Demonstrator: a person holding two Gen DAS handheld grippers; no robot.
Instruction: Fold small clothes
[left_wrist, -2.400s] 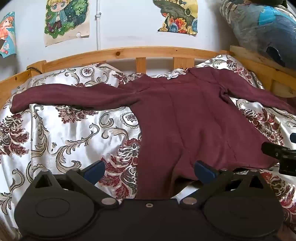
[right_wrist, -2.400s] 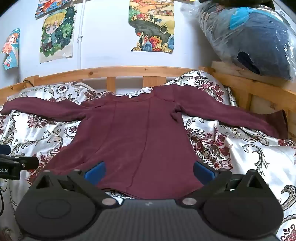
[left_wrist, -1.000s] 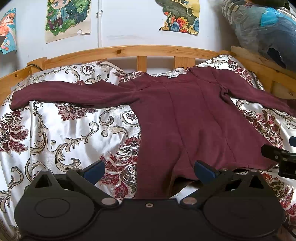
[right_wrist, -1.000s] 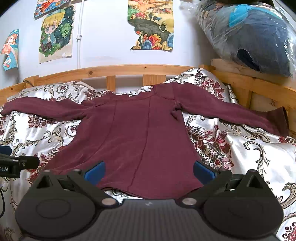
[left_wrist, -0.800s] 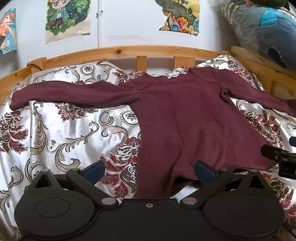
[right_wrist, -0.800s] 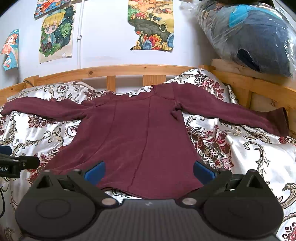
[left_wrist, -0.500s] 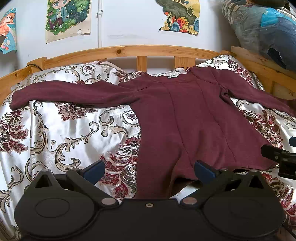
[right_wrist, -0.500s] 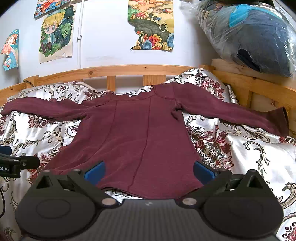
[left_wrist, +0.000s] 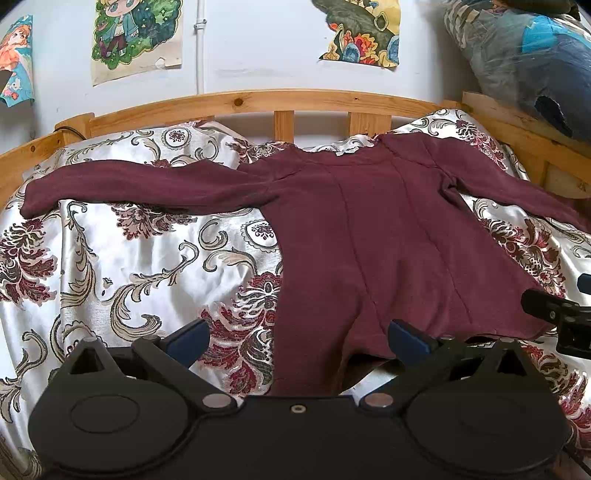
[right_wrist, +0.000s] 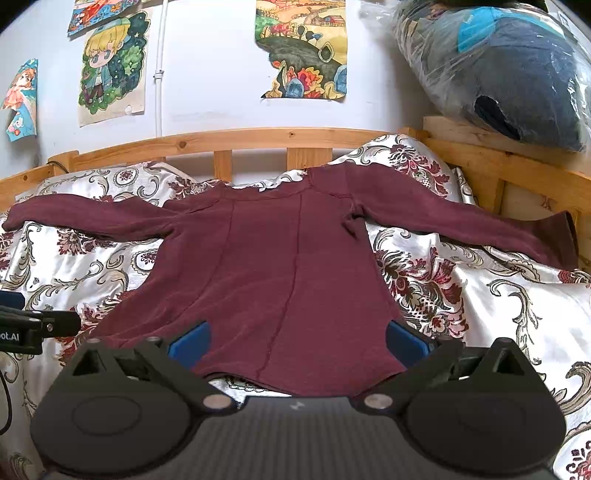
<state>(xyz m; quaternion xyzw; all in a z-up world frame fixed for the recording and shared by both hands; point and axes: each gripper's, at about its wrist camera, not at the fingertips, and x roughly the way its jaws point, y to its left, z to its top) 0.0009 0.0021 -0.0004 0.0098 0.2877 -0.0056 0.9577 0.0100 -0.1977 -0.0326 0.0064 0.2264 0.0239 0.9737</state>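
nothing moved | one maroon top (right_wrist: 280, 266) flat | two hand-held grippers: left (left_wrist: 297, 338), right (right_wrist: 297, 338) spread apart

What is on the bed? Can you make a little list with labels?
garment: maroon long-sleeved top, spread flat, not yet folded
sleeves: both stretched out sideways
neckline: toward the wooden headboard
bedding: shiny floral bedspread
left gripper: jaws open, over the hem's left corner
right gripper: jaws open, over the hem
wall: cartoon posters
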